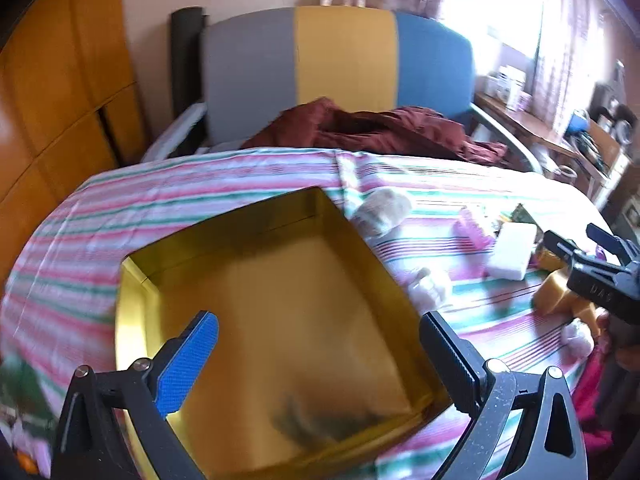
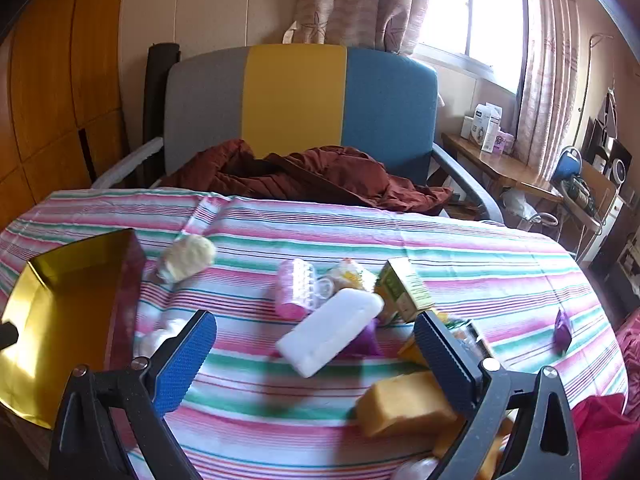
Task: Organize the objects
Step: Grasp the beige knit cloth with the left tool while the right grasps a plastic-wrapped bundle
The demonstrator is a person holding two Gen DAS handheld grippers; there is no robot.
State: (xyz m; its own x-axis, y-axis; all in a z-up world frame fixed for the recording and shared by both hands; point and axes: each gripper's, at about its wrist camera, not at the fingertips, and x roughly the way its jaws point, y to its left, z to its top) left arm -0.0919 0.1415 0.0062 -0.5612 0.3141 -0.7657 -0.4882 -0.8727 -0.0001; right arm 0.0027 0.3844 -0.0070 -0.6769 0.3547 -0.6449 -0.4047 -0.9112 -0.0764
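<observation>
Desk (image 2: 400,240) under striped cloth carries everything. Box (image 1: 280,320), gold inside and with nothing in it that I can make out, sits directly under my left gripper (image 1: 320,364), jaws apart and holding nothing. Right of the box lies the clutter. My right gripper (image 2: 316,364) is nearer it, jaws apart, nothing held. White bottle (image 2: 332,330) lies just ahead of that gripper, long axis slanting from near-left to far-right, so I judge the right gripper should take it and carry it left to the box.
</observation>
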